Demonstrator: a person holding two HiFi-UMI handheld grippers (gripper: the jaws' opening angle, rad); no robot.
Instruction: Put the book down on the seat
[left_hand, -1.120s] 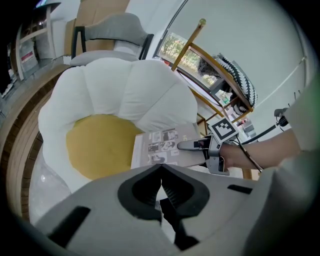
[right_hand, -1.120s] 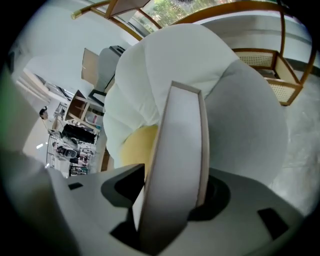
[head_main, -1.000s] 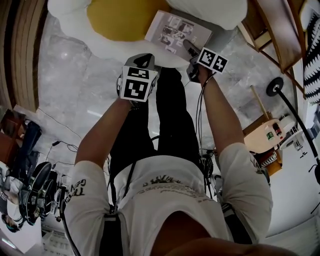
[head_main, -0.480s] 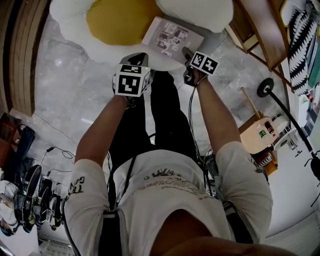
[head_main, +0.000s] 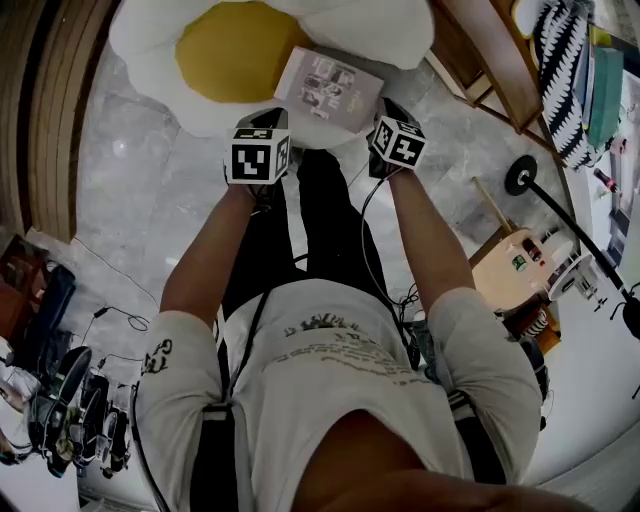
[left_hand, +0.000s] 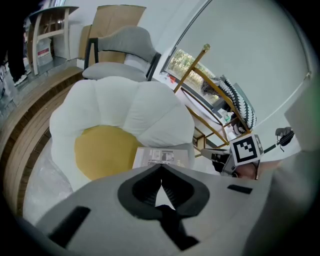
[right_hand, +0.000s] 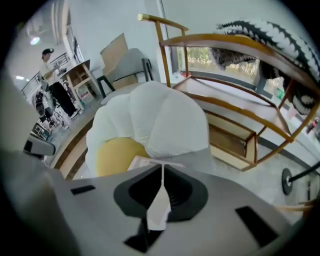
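The book (head_main: 328, 88) lies flat on the flower-shaped seat (head_main: 150, 50), on the white petals beside the yellow centre (head_main: 235, 50). Neither gripper touches it. My left gripper (head_main: 268, 118) hovers at the seat's near edge, jaws closed together and empty. My right gripper (head_main: 385, 106) is just off the book's near right corner, its jaws shut with nothing between them. The left gripper view shows the book (left_hand: 162, 156) beyond my closed tips (left_hand: 161, 167), with the right gripper (left_hand: 220, 157) alongside. In the right gripper view the book (right_hand: 145, 162) peeks above the closed tips (right_hand: 162, 167).
A wooden rack (head_main: 500, 60) with a striped cloth (head_main: 565, 80) stands to the right of the seat. A black stand base (head_main: 520, 178) and a small wooden table (head_main: 515, 265) sit on the marble floor. A grey chair (left_hand: 117, 52) stands behind the seat. A person (right_hand: 50, 80) stands far off.
The right gripper has left the book's corner, drawn back towards the body, and its jaws have shut. The left gripper has also pulled back slightly. The book stays on the seat.
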